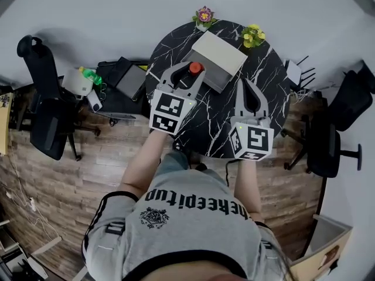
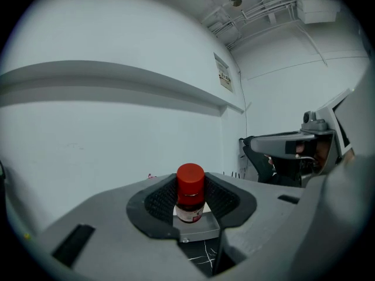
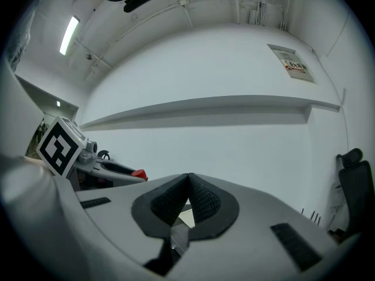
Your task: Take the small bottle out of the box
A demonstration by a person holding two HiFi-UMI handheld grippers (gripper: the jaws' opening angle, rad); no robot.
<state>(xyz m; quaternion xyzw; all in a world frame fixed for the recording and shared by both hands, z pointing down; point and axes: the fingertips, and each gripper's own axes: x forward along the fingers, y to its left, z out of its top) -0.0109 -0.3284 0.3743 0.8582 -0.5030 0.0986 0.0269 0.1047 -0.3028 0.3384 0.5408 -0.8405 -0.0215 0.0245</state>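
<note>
A small bottle with a red cap and a pale label sits between the pads of my left gripper, which is shut on it. In the left gripper view the bottle stands upright between the black ribbed pads, and a corner of the grey box shows just below it. The flat grey box lies at the back of the round black marble table, to the right of the bottle. My right gripper rests over the table's right half, tips together with nothing between them.
A pink flower pot and a yellow one stand at the table's far rim. A low black side table with clutter is to the left, with black chairs at left and right.
</note>
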